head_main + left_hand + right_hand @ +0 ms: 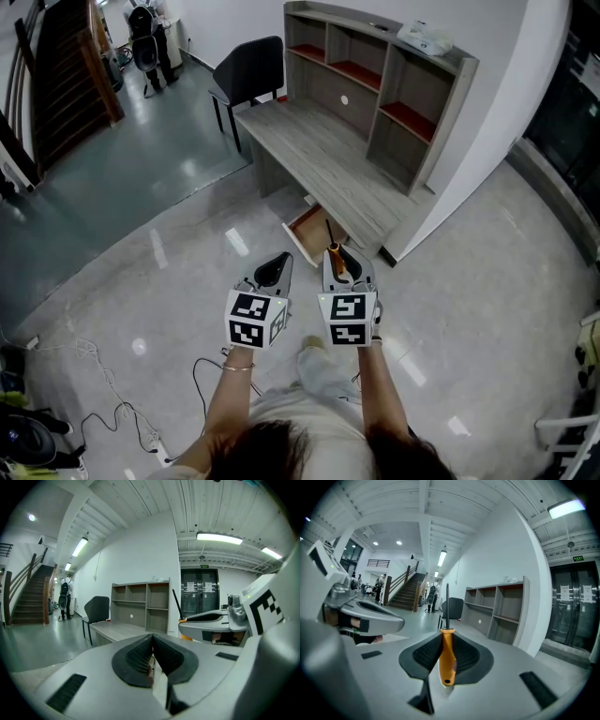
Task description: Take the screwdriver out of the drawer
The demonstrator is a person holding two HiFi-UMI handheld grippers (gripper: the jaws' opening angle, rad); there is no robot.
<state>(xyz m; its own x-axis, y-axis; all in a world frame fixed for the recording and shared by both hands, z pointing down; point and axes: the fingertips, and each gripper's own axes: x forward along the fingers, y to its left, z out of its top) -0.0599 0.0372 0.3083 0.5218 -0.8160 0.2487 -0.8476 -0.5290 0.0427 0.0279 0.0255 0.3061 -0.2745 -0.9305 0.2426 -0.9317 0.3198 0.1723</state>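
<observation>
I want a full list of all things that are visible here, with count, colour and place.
desk: one, grey, by the white wall
shelf: one, grey with red boards, on the desk
drawer: one, brown inside, open under the desk
chair: one, black, at the desk's far end
cables: several, white and black, floor at left
screwdriver: one, orange handle, in the right gripper
left gripper: one, grey, jaws together, empty
right gripper: one, grey, jaws shut on the screwdriver

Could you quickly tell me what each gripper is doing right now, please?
Left gripper: closed, empty.
Right gripper: closed on the orange-handled screwdriver.
</observation>
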